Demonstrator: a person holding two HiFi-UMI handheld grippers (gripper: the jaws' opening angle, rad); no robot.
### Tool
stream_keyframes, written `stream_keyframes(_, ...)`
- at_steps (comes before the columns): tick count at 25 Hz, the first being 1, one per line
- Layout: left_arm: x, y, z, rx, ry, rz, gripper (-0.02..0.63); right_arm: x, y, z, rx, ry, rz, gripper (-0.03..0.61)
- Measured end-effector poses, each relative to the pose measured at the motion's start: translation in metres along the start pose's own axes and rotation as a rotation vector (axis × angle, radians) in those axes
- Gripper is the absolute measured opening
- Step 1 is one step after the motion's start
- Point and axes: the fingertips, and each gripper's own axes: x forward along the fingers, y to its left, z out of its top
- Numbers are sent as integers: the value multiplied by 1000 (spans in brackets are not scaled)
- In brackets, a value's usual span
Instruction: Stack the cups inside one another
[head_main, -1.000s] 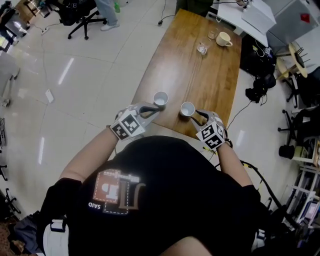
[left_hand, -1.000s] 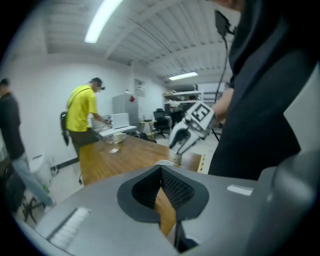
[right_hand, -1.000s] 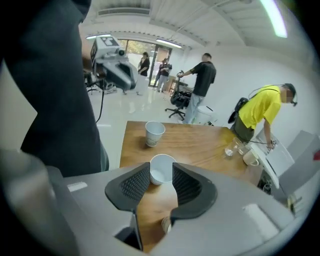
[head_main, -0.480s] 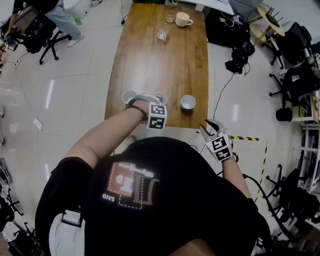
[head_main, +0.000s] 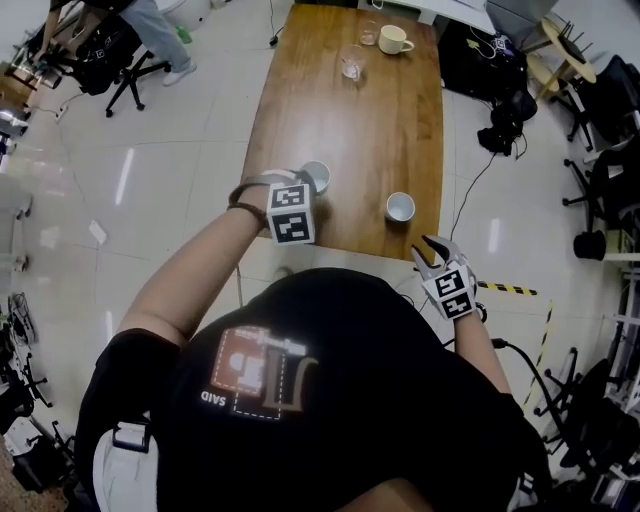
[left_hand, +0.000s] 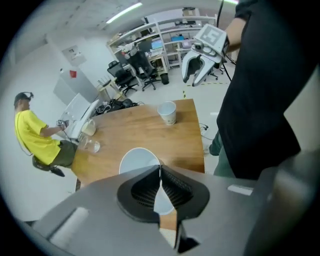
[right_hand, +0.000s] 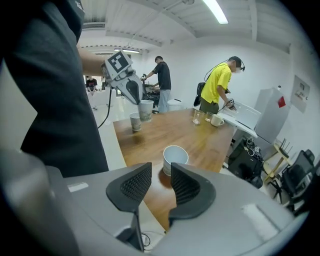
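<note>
Pointing mouth-up, long axis vertical: cup (right_hand: 145, 110) between left gripper's (right_hand: 138, 101) closing fingers (left_hand: 137, 192).

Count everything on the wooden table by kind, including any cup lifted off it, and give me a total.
Paper cups: 3
Clear glasses: 2
Mug: 1
Total: 6

Table (head_main: 350, 120): runs away from the person.
Left cup (right_hand: 145, 110): at its near-left part, just beside another cup (right_hand: 135, 121).
Right cup (head_main: 400, 207): near-right, well apart from those.
Mug (head_main: 395, 39): far end, behind a glass (head_main: 351, 67).
</note>
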Motion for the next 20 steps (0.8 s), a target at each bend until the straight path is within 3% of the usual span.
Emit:
stream_keyframes(4,-29,10,-67,-50,86,29,12,15,9,18,-25,-13,32,132)
stream_keyframes(7,-23,3,-93,-56,123,18,12,23,14,28,-49,-7,49,131)
stream_keyframes(17,19,-13,-98,-39,110,-36,12,20,21,27,-57,42,40,130)
stream_keyframes(20,30,-16,-105,-68,118,-55,12,18,19,22,-49,49,35,129)
